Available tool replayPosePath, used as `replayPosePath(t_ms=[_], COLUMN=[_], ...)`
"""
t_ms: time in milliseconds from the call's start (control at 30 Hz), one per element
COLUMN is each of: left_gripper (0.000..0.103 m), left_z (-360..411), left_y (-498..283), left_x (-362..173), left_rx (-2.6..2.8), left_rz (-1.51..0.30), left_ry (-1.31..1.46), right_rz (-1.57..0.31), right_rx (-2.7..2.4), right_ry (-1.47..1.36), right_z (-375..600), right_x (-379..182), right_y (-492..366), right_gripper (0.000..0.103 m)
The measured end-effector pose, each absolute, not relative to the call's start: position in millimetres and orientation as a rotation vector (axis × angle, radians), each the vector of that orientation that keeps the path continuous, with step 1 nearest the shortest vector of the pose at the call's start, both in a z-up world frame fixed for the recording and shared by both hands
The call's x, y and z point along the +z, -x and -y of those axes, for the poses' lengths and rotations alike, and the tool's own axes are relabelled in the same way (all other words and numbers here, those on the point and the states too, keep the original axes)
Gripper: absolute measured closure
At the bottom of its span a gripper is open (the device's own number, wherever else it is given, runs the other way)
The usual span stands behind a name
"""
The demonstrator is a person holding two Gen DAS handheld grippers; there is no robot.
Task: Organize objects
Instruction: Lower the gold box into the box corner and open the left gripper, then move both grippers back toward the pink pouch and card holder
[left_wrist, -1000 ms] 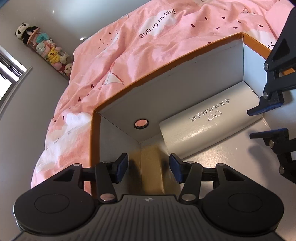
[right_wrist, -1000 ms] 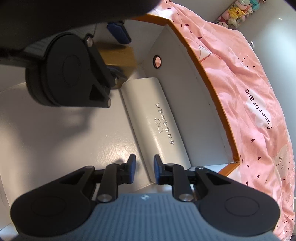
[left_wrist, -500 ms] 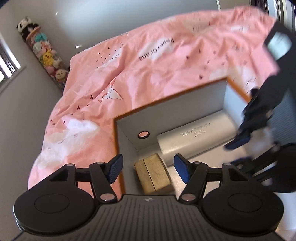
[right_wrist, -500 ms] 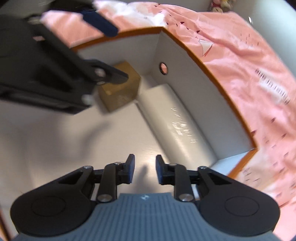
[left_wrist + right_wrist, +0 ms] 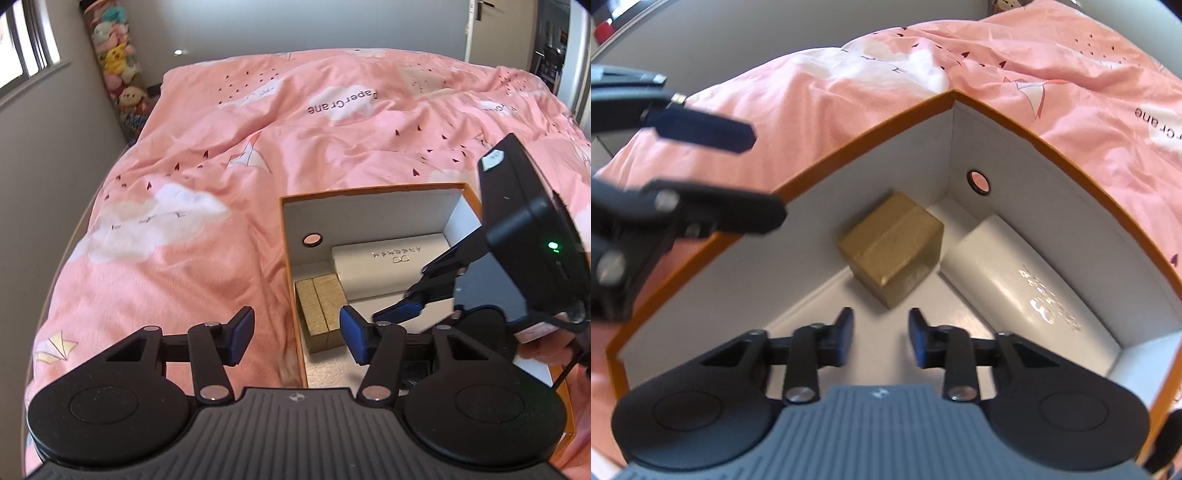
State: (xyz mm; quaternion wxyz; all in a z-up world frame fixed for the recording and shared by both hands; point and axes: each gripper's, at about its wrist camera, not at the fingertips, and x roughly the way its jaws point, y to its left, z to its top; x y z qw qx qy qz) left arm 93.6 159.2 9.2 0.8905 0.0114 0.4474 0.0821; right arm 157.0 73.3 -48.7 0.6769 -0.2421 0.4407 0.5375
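An orange-rimmed white box (image 5: 369,192) lies on the bed. Inside, a gold cube-shaped box (image 5: 321,310) sits in the corner, and a long white case (image 5: 388,269) lies along the far wall beside it. My left gripper (image 5: 297,336) hovers above the box's left rim, its jaws closing with nothing between them. In the right wrist view my right gripper (image 5: 881,332) is low inside the white box (image 5: 849,144), just short of the gold box (image 5: 894,247) and left of the white case (image 5: 1027,291). Its jaws are closing on nothing. The left gripper (image 5: 768,177) shows blurred at upper left.
A pink duvet (image 5: 221,166) covers the whole bed around the box. A round hole (image 5: 312,240) pierces the box's far wall. A tall column of plush toys (image 5: 118,66) stands in the far left corner beside a window (image 5: 22,40).
My left gripper rose and drew back out of the box, leaving the gold box in the corner. My right gripper rolled, shifted away from the white case and now faces the gold box.
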Motion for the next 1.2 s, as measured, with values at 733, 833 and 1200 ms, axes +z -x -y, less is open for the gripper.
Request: replayPosePath(t_ms=[733,833,1200], left_gripper=[0.052,0.051,0.051], left_z=[-184,-184,-154], left_y=[-111,-110,-89], left_x=[-8,-6,31], left_rx=[0.229,0.239,0.198], left_rz=[-0.948,-0.943,-0.804], left_ry=[0.080,0.089,0.066], right_rz=[-0.978,-0.973,-0.878], right_rx=[1.046,1.052,1.031], right_ry=[0.466,0.479,0.313], right_z=[-117,-119,-41], right_x=[-61,-60,-9], right_y=[-189,-188,-165], right_gripper=[0.094,0.094,0.089])
